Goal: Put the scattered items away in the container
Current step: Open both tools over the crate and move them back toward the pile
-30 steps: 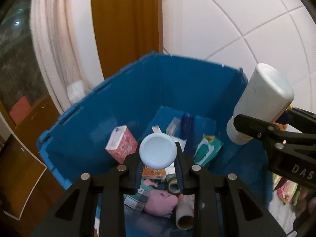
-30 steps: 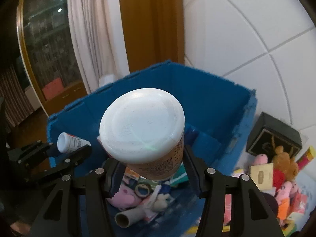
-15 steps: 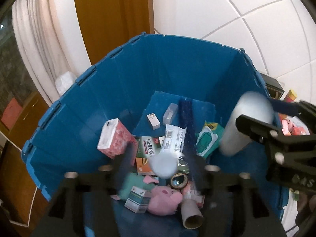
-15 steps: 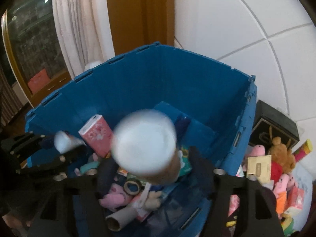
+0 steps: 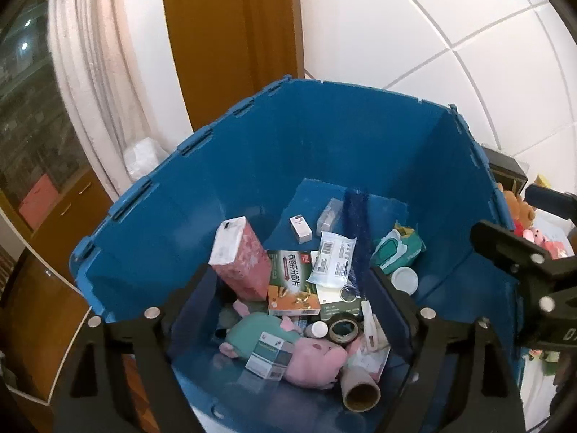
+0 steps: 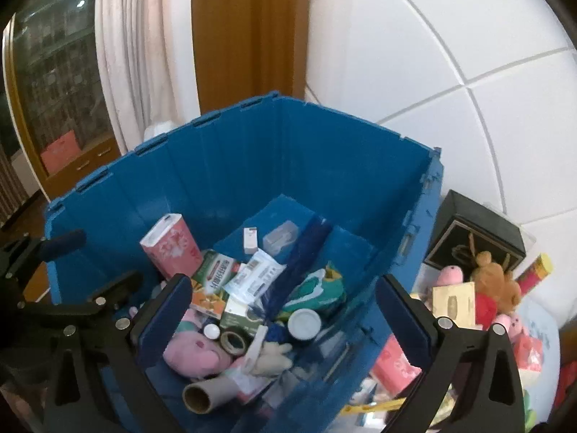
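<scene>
Left gripper, right gripper hovering over blue crate; jaws opening, spread, pinching nothing. Risk: plush toys piling at 3 o'clock outside crate, toppling if bumped.

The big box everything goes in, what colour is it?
Blue. The container shows best in the right wrist view.
</scene>
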A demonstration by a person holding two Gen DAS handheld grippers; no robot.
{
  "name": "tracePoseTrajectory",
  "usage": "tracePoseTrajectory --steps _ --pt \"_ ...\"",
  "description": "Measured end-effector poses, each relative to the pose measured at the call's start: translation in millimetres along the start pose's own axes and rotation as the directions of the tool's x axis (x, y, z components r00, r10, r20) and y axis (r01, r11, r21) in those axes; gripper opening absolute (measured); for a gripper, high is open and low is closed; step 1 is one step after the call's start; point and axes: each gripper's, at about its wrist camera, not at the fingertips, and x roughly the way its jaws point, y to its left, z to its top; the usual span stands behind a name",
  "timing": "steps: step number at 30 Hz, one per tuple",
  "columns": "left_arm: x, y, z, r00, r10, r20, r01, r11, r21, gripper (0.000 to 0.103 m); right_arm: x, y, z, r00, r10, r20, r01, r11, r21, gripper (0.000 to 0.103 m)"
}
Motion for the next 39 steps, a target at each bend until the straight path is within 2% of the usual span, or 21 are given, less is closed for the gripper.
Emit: tracePoseTrajectory --steps 6,12,25,32,39 --pt "-24 -7 -13 0.999 0.011 0.046 -0.011 1.0 0.011 0.085 -33 -11 -20 0.998 -0.033 0.044 0.031 0.999 0.039 0.103" --pt "-45 -34 -29 0.997 -0.019 0.079 0.015 0.998 0.056 0.085 -67 -36 -50 0.994 -0.09 0.062 0.084 0.991 0.103 0.103" --pt "-99 -141 -54 0.979 -0.158 0.131 0.134 0.976 0.171 0.085 -137 -126 -143 0.976 -0.217 0.02 0.204 0.944 0.261 0.103" --pt "-117 -217 -82 0.97 -0.217 0.108 0.187 0.954 0.235 0.085 -162 -190 -204 0.969 -0.245 -0.043 0.245 0.913 0.325 0.103" --pt "-107 -278 -122 0.978 -0.209 0.025 0.196 0.947 0.253 0.085 -170 -250 -268 0.966 -0.233 -0.111 0.258 0.893 0.369 0.103"
